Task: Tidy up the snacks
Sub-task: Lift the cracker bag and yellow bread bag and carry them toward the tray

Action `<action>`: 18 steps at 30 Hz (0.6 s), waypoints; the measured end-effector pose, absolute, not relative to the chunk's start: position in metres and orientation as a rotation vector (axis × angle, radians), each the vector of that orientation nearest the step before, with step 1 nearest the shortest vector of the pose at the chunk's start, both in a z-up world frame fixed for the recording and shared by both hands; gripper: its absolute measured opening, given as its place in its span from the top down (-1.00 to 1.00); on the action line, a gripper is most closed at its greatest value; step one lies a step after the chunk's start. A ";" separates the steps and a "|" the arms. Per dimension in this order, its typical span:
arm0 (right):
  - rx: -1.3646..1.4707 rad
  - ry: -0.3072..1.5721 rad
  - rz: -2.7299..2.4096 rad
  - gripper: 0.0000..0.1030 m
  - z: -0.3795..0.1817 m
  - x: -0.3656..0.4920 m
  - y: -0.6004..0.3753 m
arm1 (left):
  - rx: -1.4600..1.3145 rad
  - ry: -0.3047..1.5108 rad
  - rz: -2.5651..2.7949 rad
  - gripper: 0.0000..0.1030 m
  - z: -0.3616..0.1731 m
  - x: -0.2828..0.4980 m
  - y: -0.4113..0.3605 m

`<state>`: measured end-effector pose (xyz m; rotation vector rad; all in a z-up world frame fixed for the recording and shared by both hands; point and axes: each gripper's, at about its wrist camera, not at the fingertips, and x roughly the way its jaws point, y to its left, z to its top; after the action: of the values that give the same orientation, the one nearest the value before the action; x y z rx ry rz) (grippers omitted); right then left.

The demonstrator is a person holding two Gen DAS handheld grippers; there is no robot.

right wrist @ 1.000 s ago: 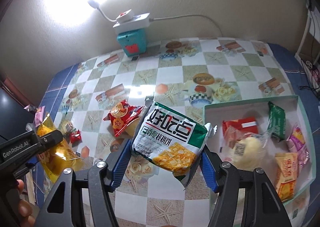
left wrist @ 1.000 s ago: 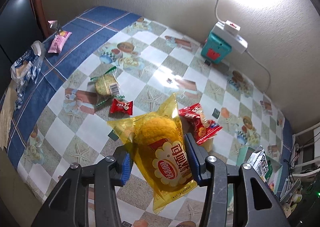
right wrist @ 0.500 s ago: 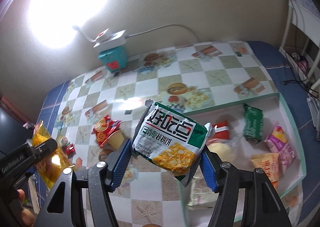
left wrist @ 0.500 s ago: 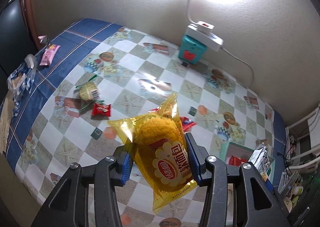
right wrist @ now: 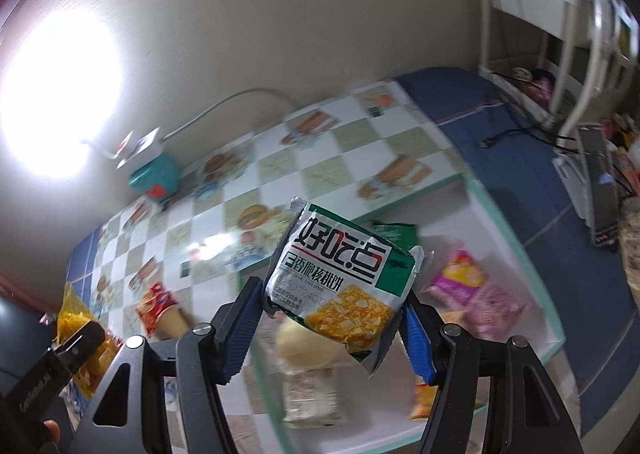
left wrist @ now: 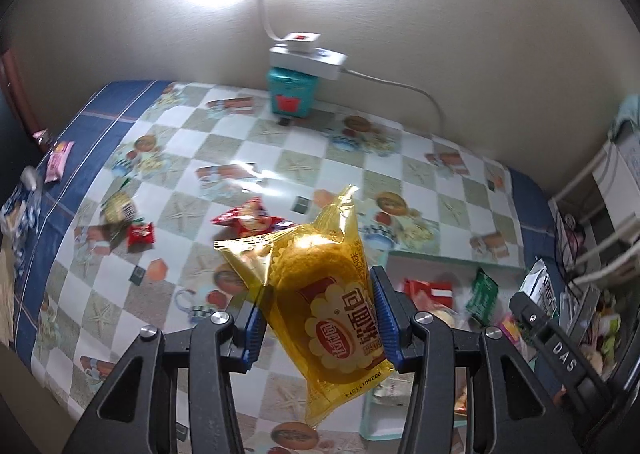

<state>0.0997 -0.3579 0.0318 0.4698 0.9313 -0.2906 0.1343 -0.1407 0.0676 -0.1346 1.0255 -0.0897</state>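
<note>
My left gripper [left wrist: 318, 322] is shut on a yellow bread packet [left wrist: 320, 306] and holds it in the air above the checkered table, just left of the green-rimmed box [left wrist: 436, 258]. My right gripper [right wrist: 332, 318] is shut on a white and green walnut-cookie packet [right wrist: 344, 278] and holds it over the same box [right wrist: 516, 250]. The box holds several snacks, among them pink packets [right wrist: 476, 290] and a pale bun [right wrist: 300, 342]. A red packet [left wrist: 248, 218] and a small red candy [left wrist: 141, 234] lie on the table.
A teal box [left wrist: 292, 94] with a white power strip and lamp stands at the back wall. More packets lie at the table's left edge, one of them pink [left wrist: 58, 158]. A white rack [right wrist: 560, 54] stands at the right of the table.
Both grippers have moved to the right with their packets. The right one now hangs over the box, and the left one has come up beside the box.
</note>
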 end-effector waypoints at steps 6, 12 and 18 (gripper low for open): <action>0.503 0.929 -0.369 -0.31 0.032 0.083 -0.397 | -0.075 1.034 -0.157 0.04 0.066 0.125 -0.180; 0.533 0.913 -0.442 -0.31 0.032 0.066 -0.431 | -0.007 1.049 -0.231 0.04 0.061 0.115 -0.219; 0.543 0.908 -0.488 -0.31 0.030 0.057 -0.451 | 0.070 1.068 -0.280 0.04 0.052 0.104 -0.252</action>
<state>0.0568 -0.4510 0.0301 0.5427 0.9077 -0.4881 0.1045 -0.2520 0.0519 0.0697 1.0684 -0.2801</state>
